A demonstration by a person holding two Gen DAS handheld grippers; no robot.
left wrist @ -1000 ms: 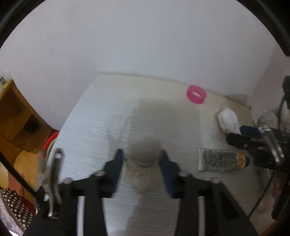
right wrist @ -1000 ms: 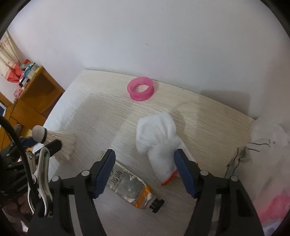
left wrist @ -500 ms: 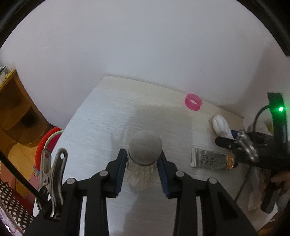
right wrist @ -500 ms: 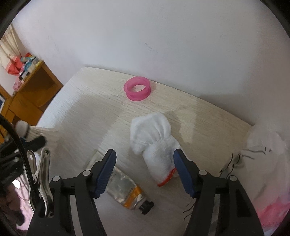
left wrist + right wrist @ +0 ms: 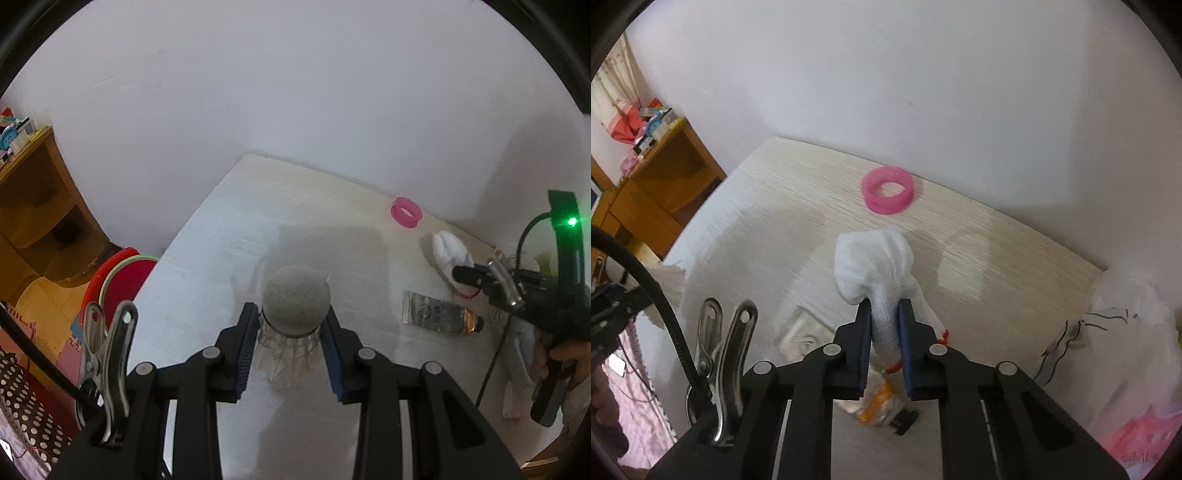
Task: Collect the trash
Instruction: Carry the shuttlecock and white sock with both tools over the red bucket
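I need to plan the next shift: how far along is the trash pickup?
Nothing shows as bagged yet. In hand: the left claw grips the shuttlecock, and the right claw has just closed on the white glove. Still on the table: the squeezed tube and pink ring.

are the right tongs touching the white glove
Touching. In the right wrist view the right tongs, just closed, pinch the white glove between both blue pads, bunching the fabric.

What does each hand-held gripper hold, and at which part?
The left hand-held gripper holds a worn feather shuttlecock at its feather skirt, just under the cork. The right hand-held gripper, jaws just closed, pinches a white knitted cotton glove near its red-trimmed cuff.
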